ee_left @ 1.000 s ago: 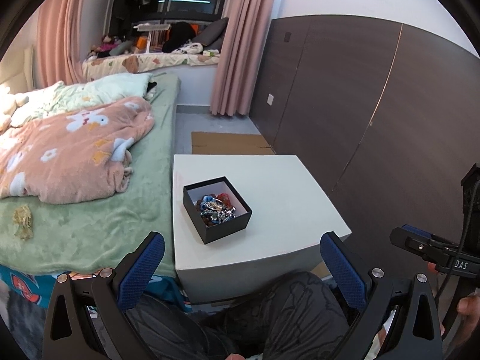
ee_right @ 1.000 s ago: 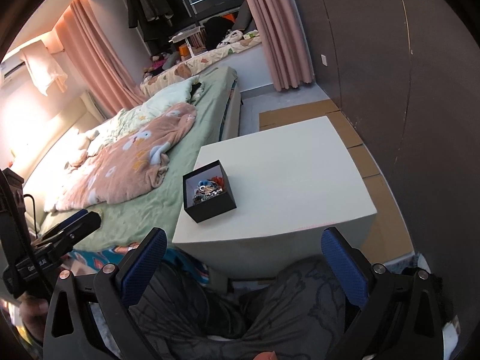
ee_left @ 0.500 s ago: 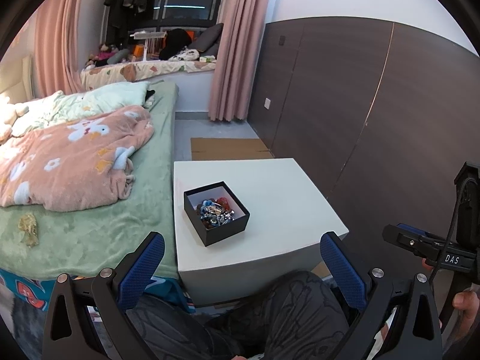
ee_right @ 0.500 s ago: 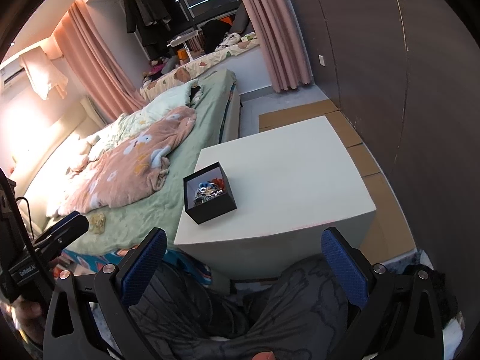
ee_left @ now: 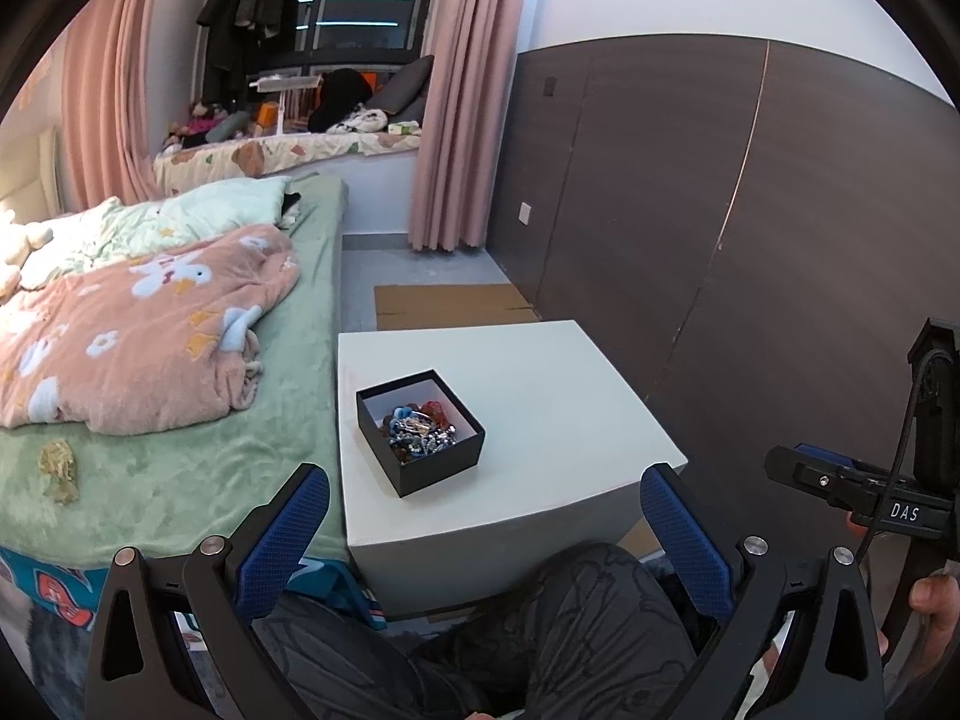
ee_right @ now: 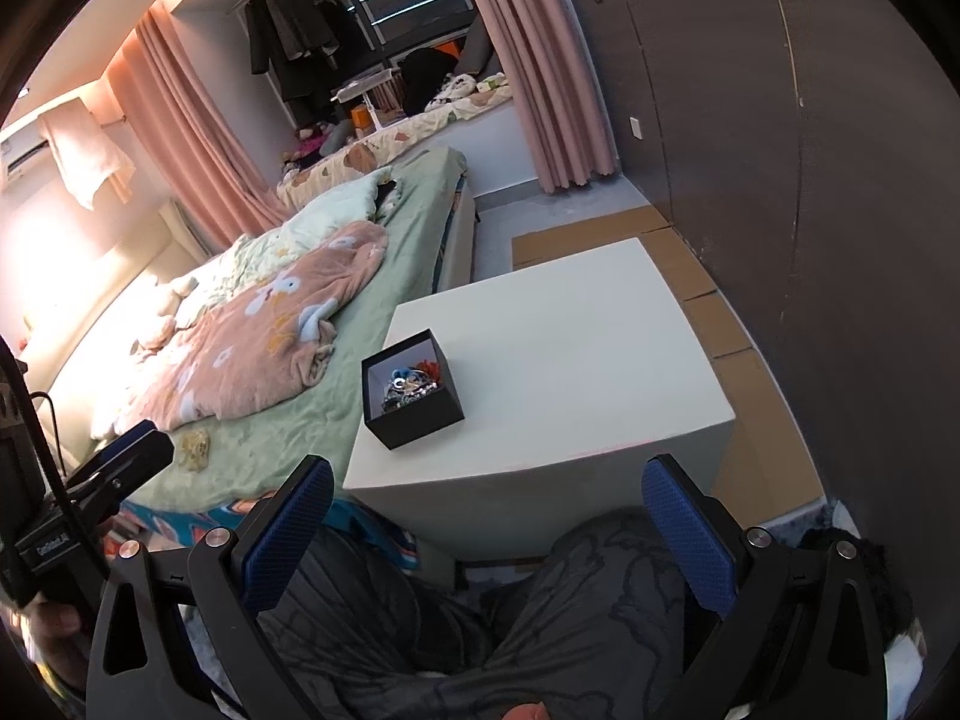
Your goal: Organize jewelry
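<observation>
Your left gripper (ee_left: 485,516) hangs low in front of your lap with its blue-padded fingers (ee_left: 287,531) spread wide and nothing between them, well short of the white tabletop (ee_left: 552,372). Your right gripper (ee_right: 487,516) is in the same attitude: jaws wide apart, empty, held above your dark patterned trousers (ee_right: 576,612) and short of the near edge of the tabletop. The thing you are after, the black box (ee_left: 420,431), sits open-topped on the tabletop toward its left, bed-side edge and somewhat nearer the front than the back; in the right wrist view the same black box (ee_right: 411,396) stands just in from that left edge. Inside it lies a tangled heap of jewelry (ee_left: 417,426), with silvery, blue and reddish pieces mixed together against the box's white lining; the single pieces are too small to tell apart. The rest of the tabletop around the box is bare. Just beside the tabletop on the left runs the bed (ee_left: 180,468), covered in a green sheet, with a pink flowered blanket (ee_left: 132,324) bunched on it. Flat cardboard (ee_left: 444,303) lies on the floor beyond the tabletop, next to the dark wall panelling (ee_left: 750,228). At the right edge of the left wrist view you can see the body of the other handheld device, with your hand (ee_left: 933,603) gripping it.
</observation>
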Motion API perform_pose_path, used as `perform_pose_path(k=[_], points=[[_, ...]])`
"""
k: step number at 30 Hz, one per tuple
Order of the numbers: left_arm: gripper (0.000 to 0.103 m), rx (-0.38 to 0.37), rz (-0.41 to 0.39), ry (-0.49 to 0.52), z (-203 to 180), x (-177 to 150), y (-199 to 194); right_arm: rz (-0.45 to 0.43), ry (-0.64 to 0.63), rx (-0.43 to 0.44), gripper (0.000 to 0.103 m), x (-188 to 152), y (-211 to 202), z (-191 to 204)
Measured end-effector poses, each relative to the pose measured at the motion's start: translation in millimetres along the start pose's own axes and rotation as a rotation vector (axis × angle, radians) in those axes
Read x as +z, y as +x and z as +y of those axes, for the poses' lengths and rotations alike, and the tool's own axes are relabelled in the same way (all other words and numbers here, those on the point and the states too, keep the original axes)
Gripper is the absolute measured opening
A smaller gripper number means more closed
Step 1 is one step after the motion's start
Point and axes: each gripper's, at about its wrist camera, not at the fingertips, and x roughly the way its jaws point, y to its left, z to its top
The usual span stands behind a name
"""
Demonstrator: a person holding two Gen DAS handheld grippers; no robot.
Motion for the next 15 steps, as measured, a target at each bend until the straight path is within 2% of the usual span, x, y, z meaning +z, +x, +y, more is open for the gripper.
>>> perform_pose_path(k=[15], points=[[0.103, -0.022, 0.006, -0.006, -1.2, -3.4, -1.4, 0.002, 0.004, -0.007, 0.103, -0.1, -3.0, -2.1]])
